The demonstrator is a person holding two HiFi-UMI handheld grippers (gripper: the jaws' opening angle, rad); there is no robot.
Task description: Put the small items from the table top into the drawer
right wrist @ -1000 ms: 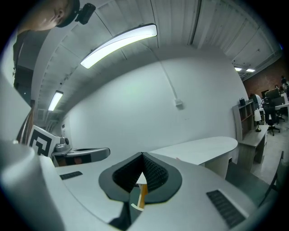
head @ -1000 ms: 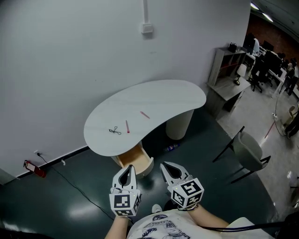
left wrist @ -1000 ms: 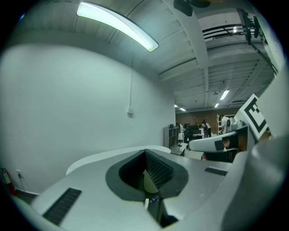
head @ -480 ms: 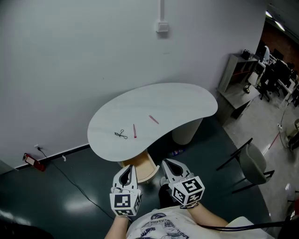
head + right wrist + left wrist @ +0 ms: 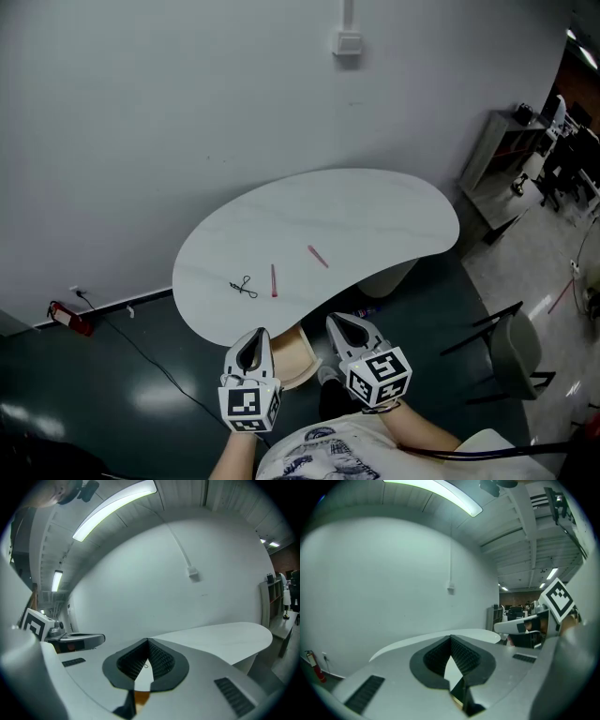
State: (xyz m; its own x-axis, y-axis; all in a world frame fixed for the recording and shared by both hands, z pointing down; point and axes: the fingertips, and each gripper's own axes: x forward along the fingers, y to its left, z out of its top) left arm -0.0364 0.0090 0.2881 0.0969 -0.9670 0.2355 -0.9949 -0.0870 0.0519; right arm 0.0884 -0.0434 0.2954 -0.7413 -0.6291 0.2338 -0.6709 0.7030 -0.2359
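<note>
Nearest, at the bottom of the head view, the person's printed shirt [image 5: 323,457] shows, with both marker cubes just above it. The left gripper [image 5: 255,339] and the right gripper [image 5: 340,328] are held side by side, pointing toward the table. Each one's jaws are pressed together with nothing between them, as both gripper views confirm.

Between the two grippers lies the open drawer [image 5: 298,358], made of light wood. It juts out from under the near edge of the table [image 5: 375,211], and what shows of it looks empty.

Past that edge, three small items lie on the white kidney-shaped top, well apart from both grippers. A small black wiry item [image 5: 244,286] is on the left, too small to identify. A thin red stick [image 5: 274,279] lies just beside it, and a thin pink stick [image 5: 319,256] lies farther right.

All three probably weigh next to nothing. The sticks look stiff and lie flat on a smooth top, so they may roll or skid away from closing jaws. The best hold is likely across the middle from above, with the jaws spread either side first. The wiry item looks irregular and perhaps springy, so its densest part should give the surest pinch.

Behind the table are a plain grey wall and a wall box [image 5: 348,42].
</note>
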